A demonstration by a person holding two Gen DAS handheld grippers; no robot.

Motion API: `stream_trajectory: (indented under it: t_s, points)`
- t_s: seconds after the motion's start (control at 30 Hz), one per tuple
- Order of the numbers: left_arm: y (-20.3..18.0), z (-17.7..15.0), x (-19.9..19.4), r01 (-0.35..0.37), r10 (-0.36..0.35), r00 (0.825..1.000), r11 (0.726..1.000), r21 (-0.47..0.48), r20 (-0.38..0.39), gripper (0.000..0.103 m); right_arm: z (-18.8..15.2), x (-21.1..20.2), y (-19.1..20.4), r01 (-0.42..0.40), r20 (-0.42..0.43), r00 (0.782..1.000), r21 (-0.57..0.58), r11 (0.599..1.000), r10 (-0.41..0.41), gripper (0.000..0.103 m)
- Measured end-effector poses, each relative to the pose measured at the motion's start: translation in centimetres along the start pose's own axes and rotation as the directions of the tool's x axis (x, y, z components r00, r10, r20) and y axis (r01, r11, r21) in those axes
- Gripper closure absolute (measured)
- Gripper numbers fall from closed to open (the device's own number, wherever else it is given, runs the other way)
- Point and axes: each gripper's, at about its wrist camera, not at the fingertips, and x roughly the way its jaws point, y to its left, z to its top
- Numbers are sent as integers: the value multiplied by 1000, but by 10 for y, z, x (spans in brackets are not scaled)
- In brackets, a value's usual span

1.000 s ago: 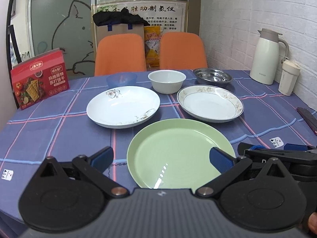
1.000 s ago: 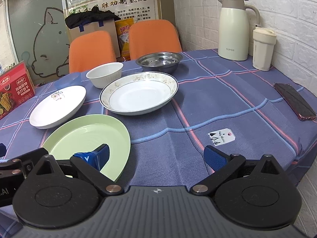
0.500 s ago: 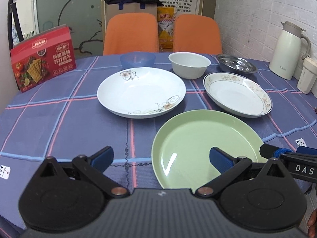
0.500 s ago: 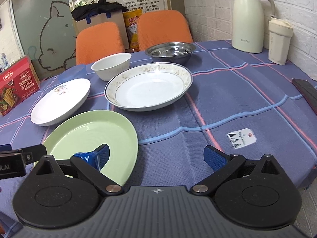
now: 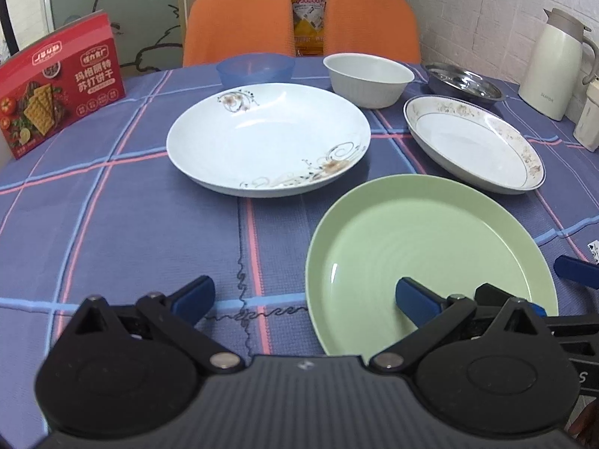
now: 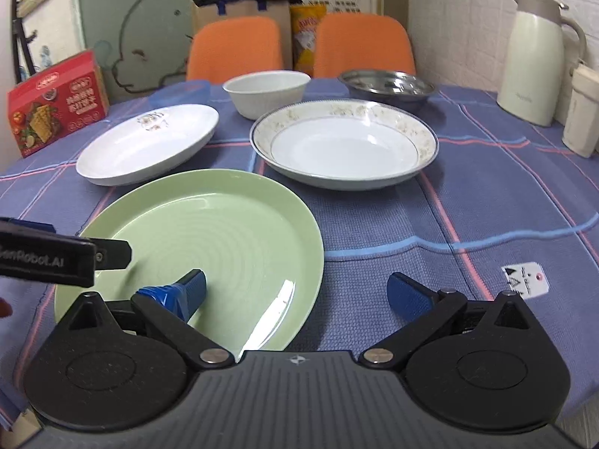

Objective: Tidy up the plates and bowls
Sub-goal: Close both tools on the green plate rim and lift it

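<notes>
A green plate (image 5: 426,262) (image 6: 209,262) lies nearest on the blue checked tablecloth. Behind it sit a white plate with flower swirls (image 5: 267,136) (image 6: 148,146) and a white plate with a patterned rim (image 5: 473,146) (image 6: 344,142). Farther back stand a blue bowl (image 5: 255,68), a white bowl (image 5: 368,78) (image 6: 267,91) and a steel dish (image 5: 462,84) (image 6: 387,84). My left gripper (image 5: 305,297) is open, its right finger over the green plate. My right gripper (image 6: 295,292) is open, its left finger over that plate's right part.
A red biscuit box (image 5: 60,86) stands at the left edge. A cream thermos (image 6: 539,56) and a lidded cup (image 6: 582,112) stand by the brick wall on the right. Two orange chairs (image 5: 237,22) are behind the table.
Both grippers have moved forward and lower toward the table. The left one has shifted left, so the green plate now sits to its right. Both stay open.
</notes>
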Motion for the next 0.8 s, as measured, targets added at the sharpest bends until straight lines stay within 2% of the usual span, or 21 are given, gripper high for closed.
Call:
stream_trajectory:
  t_s: [0.07, 0.17, 0.23, 0.33, 0.47, 0.5, 0.57, 0.63, 0.7, 0.8]
  points:
    - [1, 0, 5, 3, -3, 1000, 1000, 5, -14, 0, 0, 0, 0, -4, 6, 1000, -13, 1000, 4, 12]
    - [2, 1, 7, 17, -17, 1000, 1000, 12, -9, 1, 12, 4, 2, 0, -51, 999, -12, 1000, -1, 13]
    - [2, 2, 8, 23, -23, 1000, 1000, 15, -9, 1, 16, 5, 7, -30, -76, 997, -28, 999, 28, 13]
    - [2, 1, 7, 31, -31, 1000, 999, 23, -1, 1, 10, 5, 15, -75, -45, 996, -62, 995, 73, 13]
    - [-1, -3, 4, 51, -52, 998, 998, 30, 19, 4, 7, 6, 15, -72, -13, 997, -58, 996, 72, 15]
    - [-2, -3, 4, 57, -58, 998, 998, 25, 27, 9, 8, 6, 16, -66, -11, 998, -60, 996, 66, 15]
    - [-4, -4, 0, 84, -86, 995, 996, 32, 47, 27, 8, 7, 20, -81, -2, 997, -69, 994, 81, 19]
    - [-9, -3, -3, 115, -116, 992, 993, 36, 53, 50, 7, 7, 31, -102, 0, 995, -88, 991, 102, 19]
    - [-12, -4, -5, 83, -85, 995, 996, 29, 58, 49, 7, 5, 40, -97, -3, 995, -92, 991, 97, 18]
    - [1, -7, -12, 99, -99, 994, 995, -11, 39, 53, 7, -2, 41, -140, -1, 990, -58, 988, 140, 19]
